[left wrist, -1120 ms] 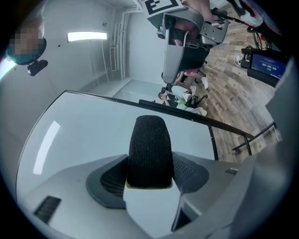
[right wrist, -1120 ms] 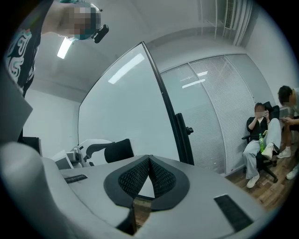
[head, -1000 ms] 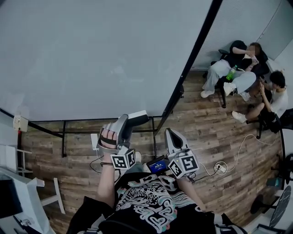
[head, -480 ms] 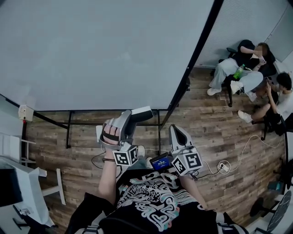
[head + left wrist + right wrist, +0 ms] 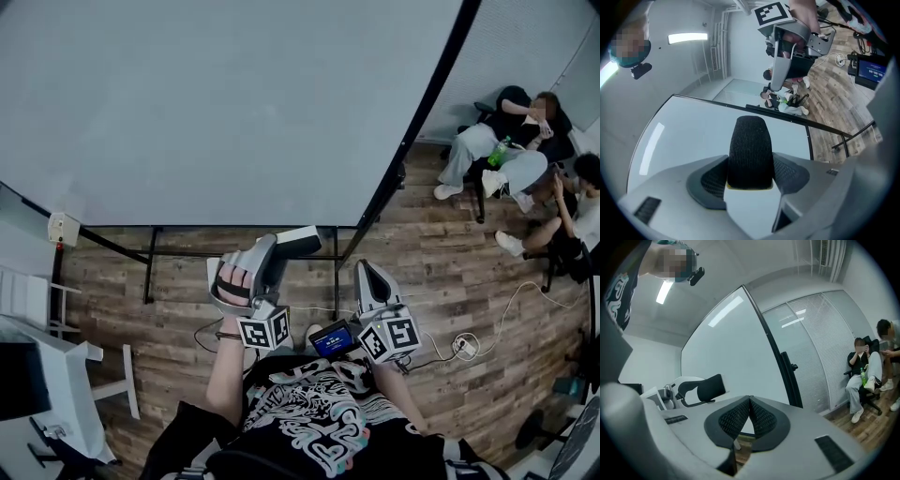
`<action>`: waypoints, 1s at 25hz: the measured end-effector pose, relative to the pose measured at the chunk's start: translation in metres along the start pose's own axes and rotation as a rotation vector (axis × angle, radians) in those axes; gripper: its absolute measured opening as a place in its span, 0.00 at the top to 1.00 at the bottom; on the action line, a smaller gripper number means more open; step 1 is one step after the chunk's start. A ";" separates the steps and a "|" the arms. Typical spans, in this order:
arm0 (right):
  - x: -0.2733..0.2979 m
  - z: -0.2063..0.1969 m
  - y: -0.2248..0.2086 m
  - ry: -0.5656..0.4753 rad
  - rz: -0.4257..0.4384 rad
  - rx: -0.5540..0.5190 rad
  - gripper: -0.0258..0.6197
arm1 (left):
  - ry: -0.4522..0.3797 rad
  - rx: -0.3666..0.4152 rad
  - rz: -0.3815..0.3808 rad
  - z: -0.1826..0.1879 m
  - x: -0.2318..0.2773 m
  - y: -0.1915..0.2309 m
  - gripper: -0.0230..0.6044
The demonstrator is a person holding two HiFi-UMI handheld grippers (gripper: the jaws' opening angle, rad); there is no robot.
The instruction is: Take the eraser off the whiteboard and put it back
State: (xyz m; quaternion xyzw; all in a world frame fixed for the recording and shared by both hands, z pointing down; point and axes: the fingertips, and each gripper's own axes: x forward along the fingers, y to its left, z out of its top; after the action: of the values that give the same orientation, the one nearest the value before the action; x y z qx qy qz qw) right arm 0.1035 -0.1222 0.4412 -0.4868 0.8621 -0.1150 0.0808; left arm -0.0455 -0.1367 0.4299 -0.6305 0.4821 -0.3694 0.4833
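The eraser (image 5: 298, 242), with a white body and black felt, sits between the jaws of my left gripper (image 5: 281, 248), which is shut on it. It hangs in front of the whiteboard (image 5: 234, 103), near the board's lower edge and apart from its surface. In the left gripper view the felt of the eraser (image 5: 750, 152) stands upright between the pads, with a yellow band at its base, facing the whiteboard (image 5: 689, 140). My right gripper (image 5: 367, 274) is beside it, shut and empty; its pads meet (image 5: 749, 401). The eraser (image 5: 701, 389) also shows at the left of that view.
The whiteboard's black frame (image 5: 427, 112) and stand bars (image 5: 234, 253) rest on a wooden floor. Two people sit on chairs (image 5: 511, 155) at the far right. White furniture (image 5: 56, 375) stands at the left. Cables and a socket (image 5: 461, 345) lie on the floor at the right.
My left gripper has drifted a little with the eraser still in it. The right gripper has barely moved, and the head view has shifted slightly.
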 end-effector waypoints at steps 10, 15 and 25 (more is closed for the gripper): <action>-0.001 -0.008 0.037 0.008 -0.030 -0.014 0.94 | -0.060 -0.002 -0.014 -0.020 -0.017 0.004 0.51; -0.011 -0.016 0.053 0.017 -0.064 -0.016 0.94 | -0.092 -0.017 -0.015 -0.026 -0.030 0.008 0.51; -0.017 -0.014 0.072 -0.003 -0.057 -0.022 0.94 | -0.113 -0.020 -0.011 -0.023 -0.046 0.011 0.51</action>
State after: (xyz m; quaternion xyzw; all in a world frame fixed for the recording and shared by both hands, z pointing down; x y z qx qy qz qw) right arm 0.0497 -0.0701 0.4355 -0.5121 0.8491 -0.1071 0.0734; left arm -0.0815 -0.0989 0.4251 -0.6580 0.4541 -0.3310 0.5012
